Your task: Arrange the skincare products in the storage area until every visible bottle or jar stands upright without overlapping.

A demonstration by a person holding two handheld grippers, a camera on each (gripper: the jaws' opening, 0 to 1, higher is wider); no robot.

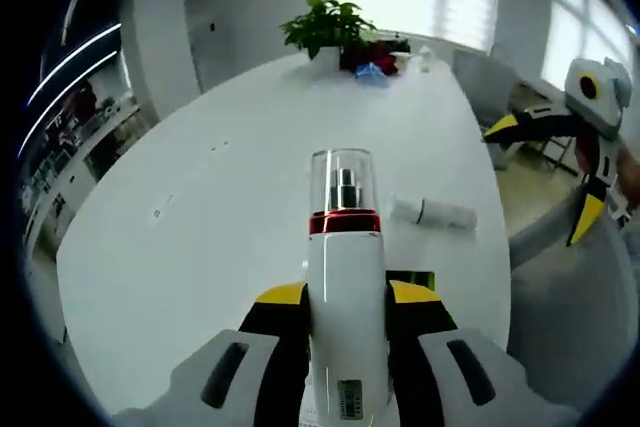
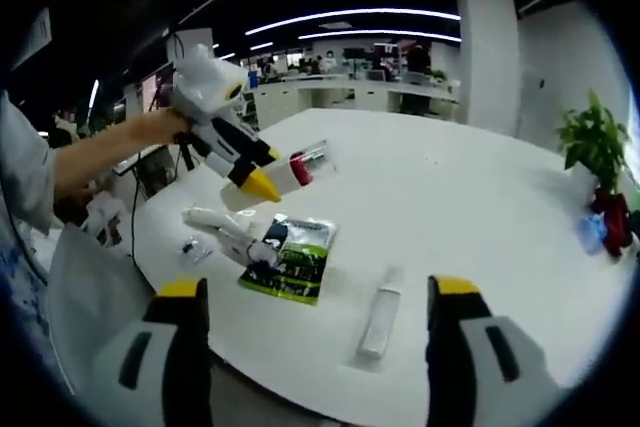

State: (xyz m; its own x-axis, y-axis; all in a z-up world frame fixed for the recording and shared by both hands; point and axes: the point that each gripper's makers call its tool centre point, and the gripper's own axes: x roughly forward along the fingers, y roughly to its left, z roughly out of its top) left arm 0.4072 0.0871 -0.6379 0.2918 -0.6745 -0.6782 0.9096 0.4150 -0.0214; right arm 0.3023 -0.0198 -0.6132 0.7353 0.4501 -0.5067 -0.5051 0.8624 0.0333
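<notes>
The left tool [image 1: 345, 322] is clamped on a white pump bottle [image 1: 345, 277], its yellow-tipped jaws pressing the body from either side just below the red collar. The clear cap points away toward twelve o'clock in the left gripper view. In the right gripper view the same bottle [image 2: 297, 169] rides at about ten o'clock, lifted clear of the worktop [image 2: 470, 197] and lying roughly level, not upright. Gripping low on the body probably leaves the base free, so the bottle can be tipped up and set down on it.

The right tool [image 2: 315, 347] hangs with its jaws wide apart and nothing between them, near the worktop's edge. Its open stance suits a reach for the white tube [image 2: 379, 320] lying flat just ahead at twelve o'clock. The same tube [image 1: 433, 213] lies at about three o'clock of the held bottle in the left gripper view.

At ten o'clock of the tube a green and black sachet [image 2: 293, 258] lies flat, with a small white bottle [image 2: 235, 245] tipped on its side touching the sachet's edge. Another pale tube [image 2: 210, 217] lies beyond it, and a small dark item [image 2: 190, 246] I cannot identify rests near the edge. No product stands upright yet, so the arranging looks barely begun.

A potted plant [image 1: 328, 27] stands at the far end, beside red and blue items too small to tell.
</notes>
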